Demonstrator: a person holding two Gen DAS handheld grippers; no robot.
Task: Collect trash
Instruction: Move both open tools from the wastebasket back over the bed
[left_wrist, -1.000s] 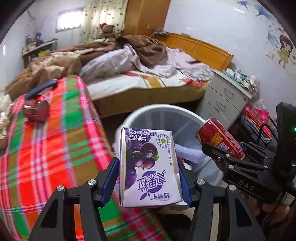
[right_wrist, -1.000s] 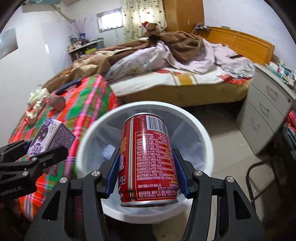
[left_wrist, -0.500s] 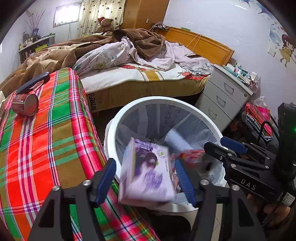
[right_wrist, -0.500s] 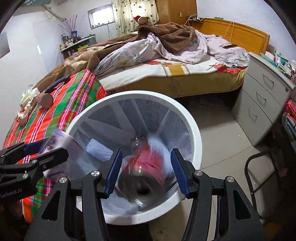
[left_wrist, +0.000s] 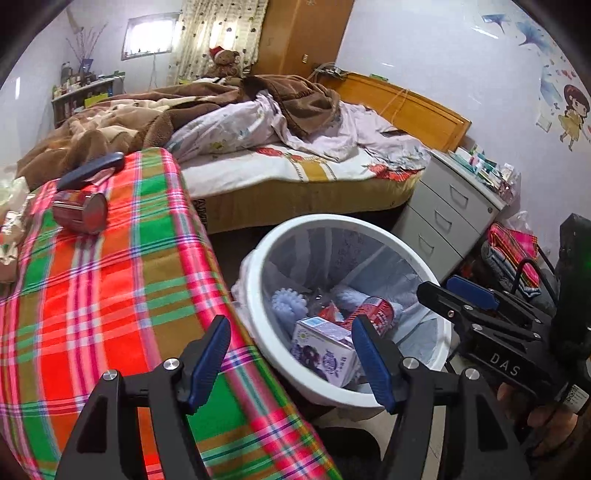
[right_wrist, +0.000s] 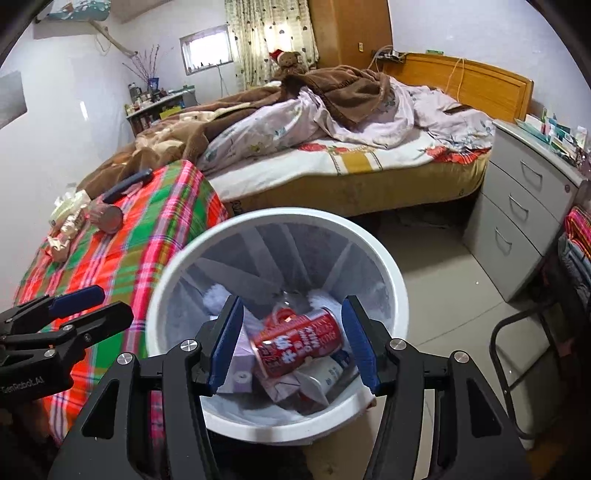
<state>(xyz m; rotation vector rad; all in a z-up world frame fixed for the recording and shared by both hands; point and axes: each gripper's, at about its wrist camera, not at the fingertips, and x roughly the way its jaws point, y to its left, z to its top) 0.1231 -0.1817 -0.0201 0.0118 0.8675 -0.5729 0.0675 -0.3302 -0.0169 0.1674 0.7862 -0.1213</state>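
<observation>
Plaid cloth in red, green and orange covers the counter (left_wrist: 110, 295) at the left, and on it lie a red metal can on its side (left_wrist: 79, 211), crumpled wrappers (right_wrist: 66, 221) at the far edge and a dark blue flat tool (left_wrist: 90, 170). The left gripper (left_wrist: 291, 354) hangs over the counter's edge, its blue-padded fingers (left_wrist: 208, 354) released and holding nothing. Just right of the counter stands the round white plastic bin with a clear liner (left_wrist: 258, 295); inside it lie the purple drink carton (left_wrist: 325, 349) and the red drink can (right_wrist: 299, 341), both resting on other rubbish. The right gripper (right_wrist: 291, 341) hovers above the bin, fingers (right_wrist: 360, 347) spread and empty.

The drop appears finished for both items. The next move probably calls for swinging a gripper left to the counter, lining its open fingers across the fallen can or wrappers, and closing gently.
</observation>
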